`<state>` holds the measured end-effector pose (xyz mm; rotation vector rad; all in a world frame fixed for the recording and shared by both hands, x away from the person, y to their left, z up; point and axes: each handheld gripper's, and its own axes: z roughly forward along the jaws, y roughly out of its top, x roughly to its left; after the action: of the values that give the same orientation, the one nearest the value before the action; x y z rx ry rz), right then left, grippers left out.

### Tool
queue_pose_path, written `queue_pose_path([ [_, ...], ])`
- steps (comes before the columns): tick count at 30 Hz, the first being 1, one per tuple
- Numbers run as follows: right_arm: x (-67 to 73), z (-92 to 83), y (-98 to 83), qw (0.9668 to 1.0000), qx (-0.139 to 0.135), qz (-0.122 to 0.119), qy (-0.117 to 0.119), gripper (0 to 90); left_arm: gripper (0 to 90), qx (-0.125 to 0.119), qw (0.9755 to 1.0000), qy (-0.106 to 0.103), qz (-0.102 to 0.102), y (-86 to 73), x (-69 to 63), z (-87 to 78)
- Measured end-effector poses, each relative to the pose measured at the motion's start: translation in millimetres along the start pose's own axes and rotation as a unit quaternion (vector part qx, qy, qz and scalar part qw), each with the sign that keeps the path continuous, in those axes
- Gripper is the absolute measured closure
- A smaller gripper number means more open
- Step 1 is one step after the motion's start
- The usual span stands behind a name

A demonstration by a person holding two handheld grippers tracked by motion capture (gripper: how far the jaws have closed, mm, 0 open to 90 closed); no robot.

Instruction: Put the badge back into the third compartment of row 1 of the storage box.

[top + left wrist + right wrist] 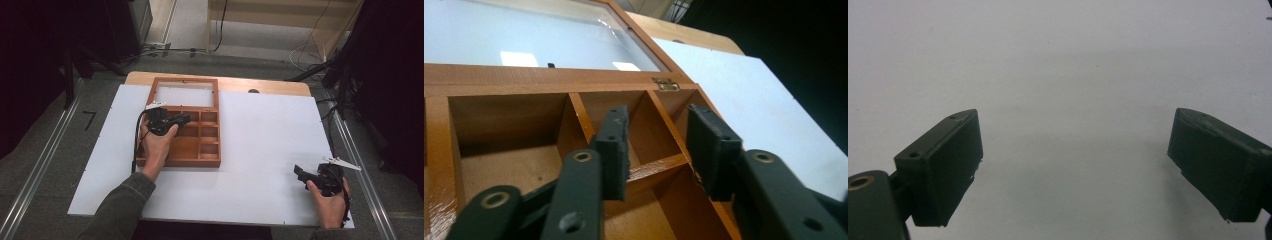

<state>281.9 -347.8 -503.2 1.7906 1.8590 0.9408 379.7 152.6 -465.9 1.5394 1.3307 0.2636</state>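
Note:
A wooden compartment box lies on the left half of the white board, its glass-paned lid folded open and flat behind it. The compartments I can see hold nothing. My left gripper hovers over the box's upper middle, pointing right. In the left gripper view, this gripper is open above the small compartments, a wooden divider running under the gap, with the box's back wall and the lid's pane beyond. My right gripper rests at the board's near right corner. In its own view, it stands wide open over bare white surface.
The white board covers a wooden table whose far edge shows behind it. Metal rails run along the floor on both sides. Cables and dark stands crowd the far right and far left.

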Motion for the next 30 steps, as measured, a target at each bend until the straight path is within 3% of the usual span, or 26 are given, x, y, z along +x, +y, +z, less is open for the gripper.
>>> queue_pose_path([
  [6, 0.5, 0.1, 0.0, 1.0, -0.001, -0.002, 0.001, 5.8, 46.6, 0.0, 0.9999, 0.007, 0.008, 0.2, -4.7, -7.4],
  [13, 0.5, 0.1, -0.2, 1.0, 0.001, -0.002, 0.0, 5.8, 38.1, 0.001, 1.0, 0.005, 0.006, -0.2, -5.0, -16.0],
  [30, 1.5, 0.2, -1.0, 1.0, 0.004, -0.001, 0.001, 5.8, 32.0, -0.007, 0.9998, 0.016, -0.003, -9.5, 3.6, -30.4],
])
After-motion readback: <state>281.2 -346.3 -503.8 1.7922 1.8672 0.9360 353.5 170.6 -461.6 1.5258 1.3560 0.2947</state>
